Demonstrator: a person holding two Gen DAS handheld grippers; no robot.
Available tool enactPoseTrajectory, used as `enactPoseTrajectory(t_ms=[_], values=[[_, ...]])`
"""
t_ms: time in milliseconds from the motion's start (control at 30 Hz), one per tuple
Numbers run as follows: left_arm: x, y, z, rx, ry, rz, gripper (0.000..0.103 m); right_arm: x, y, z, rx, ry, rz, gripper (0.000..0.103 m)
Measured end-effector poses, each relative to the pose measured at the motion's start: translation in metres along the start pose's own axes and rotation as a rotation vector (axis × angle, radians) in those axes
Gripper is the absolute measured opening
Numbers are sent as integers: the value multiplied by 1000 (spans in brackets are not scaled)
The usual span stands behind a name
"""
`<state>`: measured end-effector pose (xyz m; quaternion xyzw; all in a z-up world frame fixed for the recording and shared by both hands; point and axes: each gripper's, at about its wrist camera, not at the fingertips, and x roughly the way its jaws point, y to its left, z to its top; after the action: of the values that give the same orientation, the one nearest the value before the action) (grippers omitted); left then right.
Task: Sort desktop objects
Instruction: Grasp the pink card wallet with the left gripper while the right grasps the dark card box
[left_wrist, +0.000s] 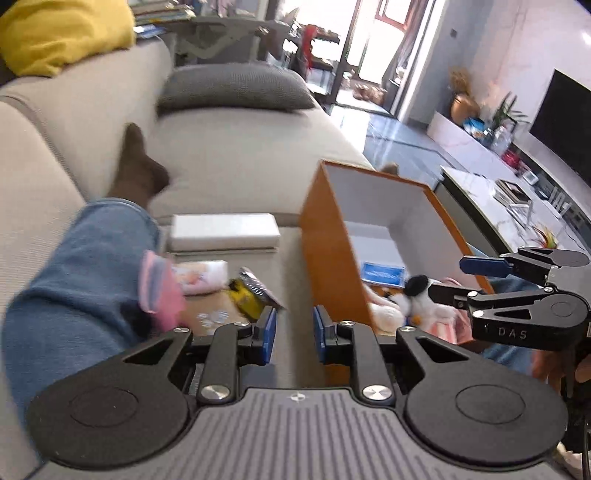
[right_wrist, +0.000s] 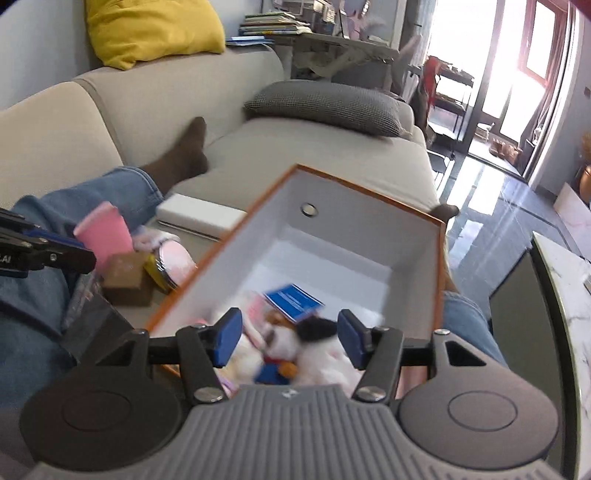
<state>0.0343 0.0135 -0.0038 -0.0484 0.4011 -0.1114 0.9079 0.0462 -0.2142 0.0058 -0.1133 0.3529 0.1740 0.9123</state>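
I read "DAS" on my right tool (left_wrist: 491, 280), released above the plush dog (right_wrist: 295, 343) in the orange box (right_wrist: 439, 258). Left tool (left_wrist: 294, 334) empty, slightly parted. Pink cup (right_wrist: 105, 236), yellow packet (left_wrist: 249, 293) on sofa (left_wrist: 229, 158).

Left gripper (left_wrist: 294, 334) stands narrowly parted and empty; right gripper (right_wrist: 289, 341) gapes wide.

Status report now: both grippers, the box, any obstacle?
Left gripper open, empty. Right gripper open above plush toy in orange box. No obstacle seen.
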Motion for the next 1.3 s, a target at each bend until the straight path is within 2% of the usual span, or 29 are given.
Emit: enactPoseTrajectory(t_ms=[133,200,333,500,533,600,733,767,833,1167,1300], values=[[-13,22,-3,-26,-47,48,30,4,25,9,-27,-77,69,61],[-18,34,-5,-56,-61,69,30,4,40,13,-53,-127,79,67],[-20,56,-6,-70,-36,100,32,8,61,28,-85,-119,134,67],[-15,71,-6,-85,20,87,32,29,82,43,-129,-37,183,65],[-14,72,-5,-86,26,85,32,34,87,46,-140,-12,189,62],[-7,74,-3,-84,39,92,32,43,92,46,-145,20,214,49],[8,77,4,-60,68,116,40,61,104,51,-165,68,263,44],[14,77,6,-48,79,122,49,66,106,53,-169,76,268,42],[23,77,8,-15,99,120,54,74,108,56,-173,93,278,42],[80,86,33,15,207,147,54,121,104,66,-189,189,298,41],[97,94,41,1,259,125,54,130,104,66,-182,200,322,41]])
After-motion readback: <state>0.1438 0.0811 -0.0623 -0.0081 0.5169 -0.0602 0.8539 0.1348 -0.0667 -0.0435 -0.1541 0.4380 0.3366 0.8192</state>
